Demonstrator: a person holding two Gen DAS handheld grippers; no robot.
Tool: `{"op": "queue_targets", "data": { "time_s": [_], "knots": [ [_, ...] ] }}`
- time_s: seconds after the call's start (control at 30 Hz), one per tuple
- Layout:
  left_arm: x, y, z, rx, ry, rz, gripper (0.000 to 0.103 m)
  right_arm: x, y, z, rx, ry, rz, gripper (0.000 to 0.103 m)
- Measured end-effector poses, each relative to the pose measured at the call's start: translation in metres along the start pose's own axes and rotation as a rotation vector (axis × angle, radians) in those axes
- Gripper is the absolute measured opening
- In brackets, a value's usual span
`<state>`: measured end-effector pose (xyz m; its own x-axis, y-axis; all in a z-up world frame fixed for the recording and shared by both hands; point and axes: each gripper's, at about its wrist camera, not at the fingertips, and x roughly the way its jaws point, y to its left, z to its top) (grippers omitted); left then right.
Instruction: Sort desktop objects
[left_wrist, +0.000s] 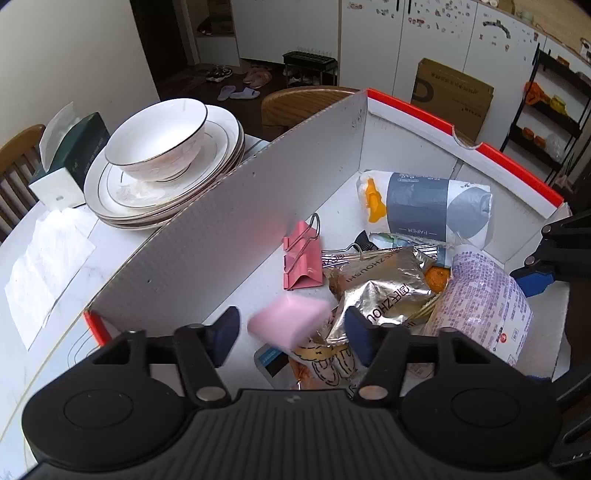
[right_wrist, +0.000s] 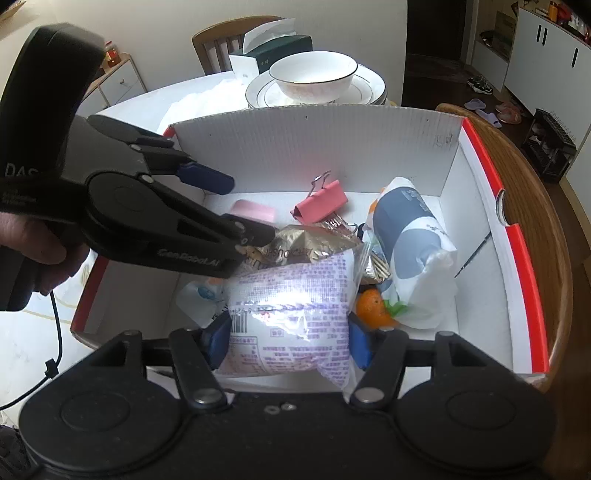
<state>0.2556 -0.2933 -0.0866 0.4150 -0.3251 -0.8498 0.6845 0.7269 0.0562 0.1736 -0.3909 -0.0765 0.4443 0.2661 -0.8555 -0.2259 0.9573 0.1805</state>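
Hovering over the open box (left_wrist: 221, 206), the left tool (left_wrist: 291, 338) has its jaws spread, and a blurred pink eraser (left_wrist: 288, 325) sits in the gap between them, touching neither blue pad as far as can be seen. In the right wrist view that eraser (right_wrist: 253, 211) lies low against the box's back wall (right_wrist: 314, 147). The right tool (right_wrist: 288, 341) has a purple-printed packet (right_wrist: 291, 314) between its jaws, both pads against the packet's sides. Around these, inside the box, lie a pink binder clip (left_wrist: 301, 254), a gold foil snack bag (left_wrist: 384, 291), an orange fruit (right_wrist: 373, 306) and a grey-and-white paper pack (left_wrist: 432, 206). Beyond the box, a bowl (left_wrist: 159, 144) rests on stacked plates (left_wrist: 221, 158) on the desk (left_wrist: 55, 258).
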Motion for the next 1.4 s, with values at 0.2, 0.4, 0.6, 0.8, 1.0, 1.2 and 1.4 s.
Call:
{"op": "queue_targets", "data": {
  "time_s": [0.2, 0.4, 0.6, 0.8, 1.0, 1.2, 1.4],
  "knots": [
    [-0.015, 0.004, -0.007, -0.03, -0.046, -0.003, 0.065, -0.008, -0.001, 0.0, -0.003, -0.023, 0.023, 0.067],
    [-0.04, 0.01, -0.018, -0.089, -0.123, 0.002, 0.067, -0.019, 0.0, 0.0, 0.0, -0.056, 0.029, 0.069],
    [-0.07, 0.012, -0.036, -0.108, -0.183, 0.006, 0.067, -0.031, 0.007, -0.004, 0.028, -0.087, 0.013, 0.07],
    [-0.099, 0.014, -0.056, -0.117, -0.23, -0.005, 0.067, -0.045, 0.018, -0.009, 0.075, -0.146, -0.005, 0.07],
    [-0.121, 0.019, -0.077, -0.118, -0.259, -0.023, 0.073, -0.052, 0.032, -0.014, 0.124, -0.192, -0.016, 0.07],
    [-0.143, 0.028, -0.097, -0.128, -0.293, -0.044, 0.073, -0.059, 0.047, -0.018, 0.153, -0.233, -0.021, 0.071],
    [-0.157, 0.039, -0.114, -0.127, -0.303, -0.059, 0.081, -0.06, 0.062, -0.021, 0.185, -0.268, -0.032, 0.074]
  ]
}}
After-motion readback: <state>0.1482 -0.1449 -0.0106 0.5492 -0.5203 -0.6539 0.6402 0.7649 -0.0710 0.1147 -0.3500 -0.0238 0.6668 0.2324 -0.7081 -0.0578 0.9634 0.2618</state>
